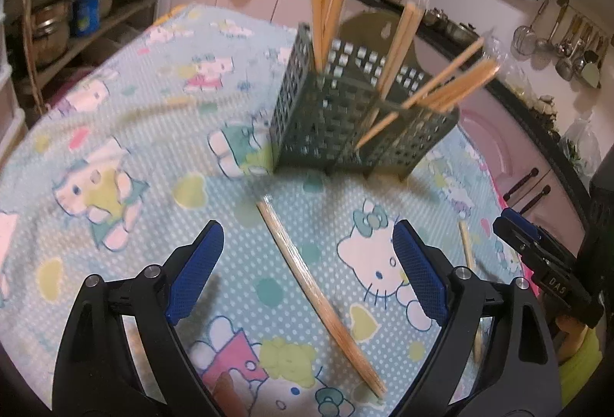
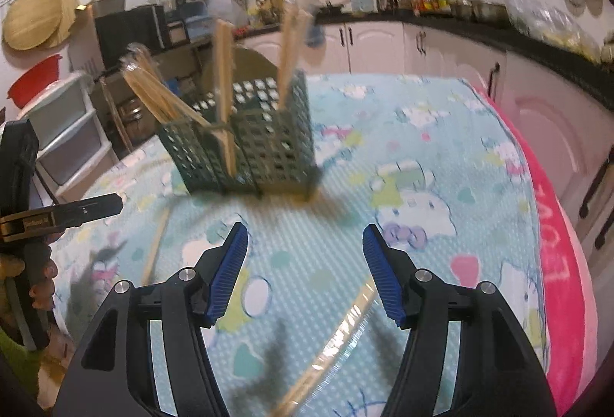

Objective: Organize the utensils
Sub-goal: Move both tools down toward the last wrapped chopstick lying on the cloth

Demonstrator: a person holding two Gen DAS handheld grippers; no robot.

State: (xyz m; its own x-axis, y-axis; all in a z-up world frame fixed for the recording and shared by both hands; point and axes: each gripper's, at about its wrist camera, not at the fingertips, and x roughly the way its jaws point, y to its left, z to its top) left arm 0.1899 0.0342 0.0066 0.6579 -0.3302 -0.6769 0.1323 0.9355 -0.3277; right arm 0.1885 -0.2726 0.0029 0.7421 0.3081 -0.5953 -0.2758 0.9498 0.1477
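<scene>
- My left tool (image 1: pixel 309 273) stands wide open with nothing gripped; a wrapped pair of chopsticks (image 1: pixel 318 298) lies on the desk (image 1: pixel 153 156) between its fingers, not touched by either pad.
- My right tool (image 2: pixel 305 273) is also open and empty; another wrapped pair (image 2: pixel 337 336) lies slanted under and between its fingers.
- The green holder (image 1: pixel 345 125) stands upright near the middle of the desk, already carrying several pairs, some upright, some leaning far out over the rim.
- Risk one: the cloth is soft and patterned, so if I close too low I expect to pinch fabric along with the sticks, and lifting would drag the cloth and tip the holder.
- Risk two: the plastic sleeve looks slick; a grip near one end could let the pair swing or slide out.
- Risk three: the two tools work close together, so one could bump the other on the way to the holder.
- Risk four: the leaning pairs crowd one compartment; pushing another in could lever them out or topple the light holder.
- A third pair (image 2: pixel 155 248) lies further off, near my left tool.
</scene>
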